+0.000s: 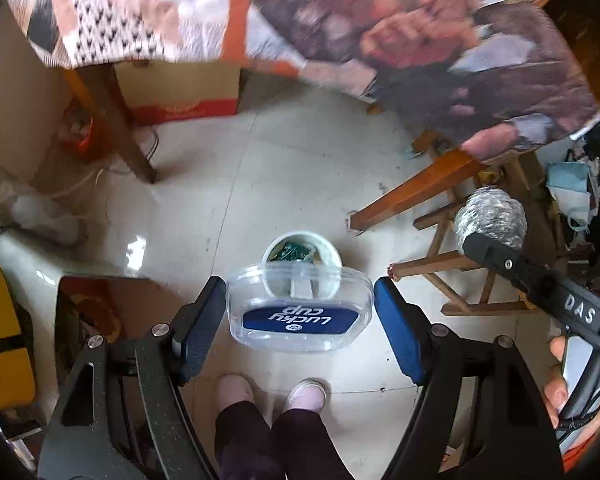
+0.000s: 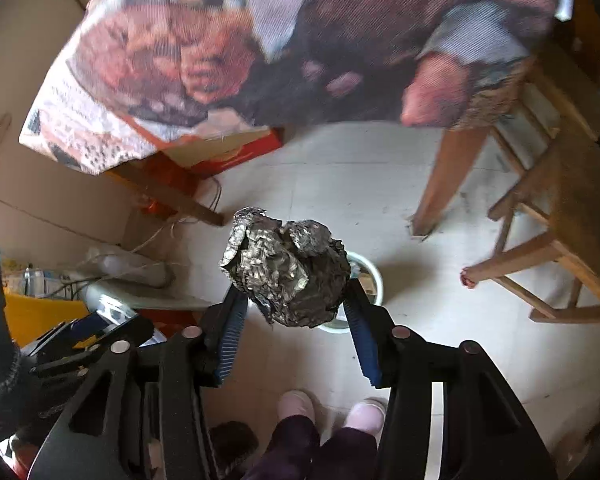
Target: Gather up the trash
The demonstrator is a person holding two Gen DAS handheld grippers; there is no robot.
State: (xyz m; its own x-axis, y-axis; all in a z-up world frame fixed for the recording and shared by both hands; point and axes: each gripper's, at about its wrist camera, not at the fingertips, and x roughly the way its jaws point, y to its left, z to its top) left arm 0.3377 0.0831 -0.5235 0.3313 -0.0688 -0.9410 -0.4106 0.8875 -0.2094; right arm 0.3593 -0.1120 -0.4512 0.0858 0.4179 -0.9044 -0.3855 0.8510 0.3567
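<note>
- A patterned tablecloth (image 1: 148, 12) is draped over a wooden table.
- A cardboard box (image 1: 180, 88) is set beneath it.
- A wooden stool (image 2: 560, 248) is seen on the tiled floor (image 1: 284, 176).

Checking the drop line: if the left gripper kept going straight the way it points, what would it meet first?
Probably the small white bin on the floor, which shows through and above the clear plastic cup between the left gripper fingers; depth is uncertain.

1. A pale tiled floor (image 1: 300, 168) is seen, with thin grout lines and dark scuffs.
2. A small white bin (image 1: 302, 258), holding greenish scraps, is stood on the tiles.
3. A cardboard box (image 1: 180, 92) with a red band is set on the floor under the worktop (image 1: 148, 8), which is covered by a patterned cloth.
4. A white power strip (image 1: 40, 216), possibly with cords attached, is laid at the left.
5. A wooden stool (image 2: 540, 264) is stood at the right.
</note>
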